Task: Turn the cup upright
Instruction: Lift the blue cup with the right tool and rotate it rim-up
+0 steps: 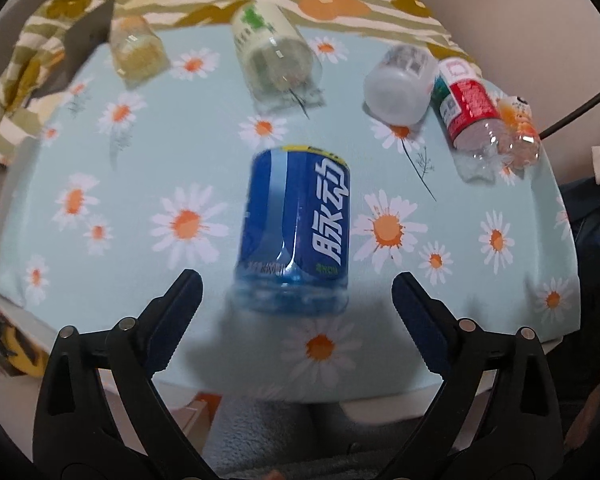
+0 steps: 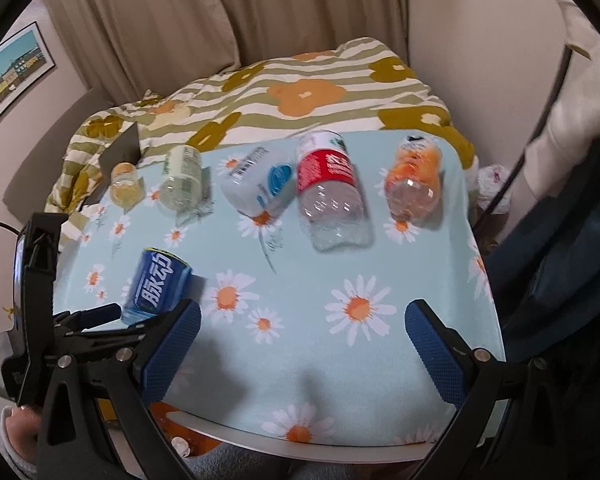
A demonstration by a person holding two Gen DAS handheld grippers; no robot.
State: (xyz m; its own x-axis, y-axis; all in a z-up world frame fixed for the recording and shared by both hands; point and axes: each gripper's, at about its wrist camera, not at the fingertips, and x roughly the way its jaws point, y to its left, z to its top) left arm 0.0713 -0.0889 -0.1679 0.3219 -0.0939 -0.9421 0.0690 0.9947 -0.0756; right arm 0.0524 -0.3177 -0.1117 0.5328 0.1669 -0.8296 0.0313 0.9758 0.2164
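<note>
Left gripper (image 1: 296, 304): black frame, blue-padded fingers (image 1: 180, 312) spread wide, nothing between them. It hangs over the near table edge, aimed straight at the blue cup; the wide spread looks meant to take the cup's full width.

Blue cup (image 1: 294, 236): cut-down clear plastic bottle with a blue label and white lettering, lying on its side at near centre, its length running near to far. Which end is open I cannot tell for sure; the picture is blurred there. It sits just beyond the left fingertips, not touching them. Judged to be the cup to flip upright, since it alone lies apart from the far row and close to a gripper.

Right gripper (image 2: 304, 328): same build, blue pads (image 2: 436, 352) held well apart, empty. It hangs over the near middle of the cloth, to the right of the blue cup; nothing lies ahead of it close by. Probably waiting.

Tablecloth (image 1: 480, 280): pale blue with white and orange daisies, covering the table.

Far row, left to right, all tipped over:
- small clear yellowish cup (image 2: 127, 184)
- clear cup with pale green label (image 2: 182, 184)
- white opaque cup with blue mark (image 2: 260, 184)
- clear cup with red label (image 2: 330, 192)
- clear cup with orange label (image 2: 414, 180)

Blanket (image 2: 300, 92): green-striped, orange flowers, bunched behind the table.

Step in hand: approach, grasp not yet made.

Risk: a round cup on its side may roll away as the fingers close.
</note>
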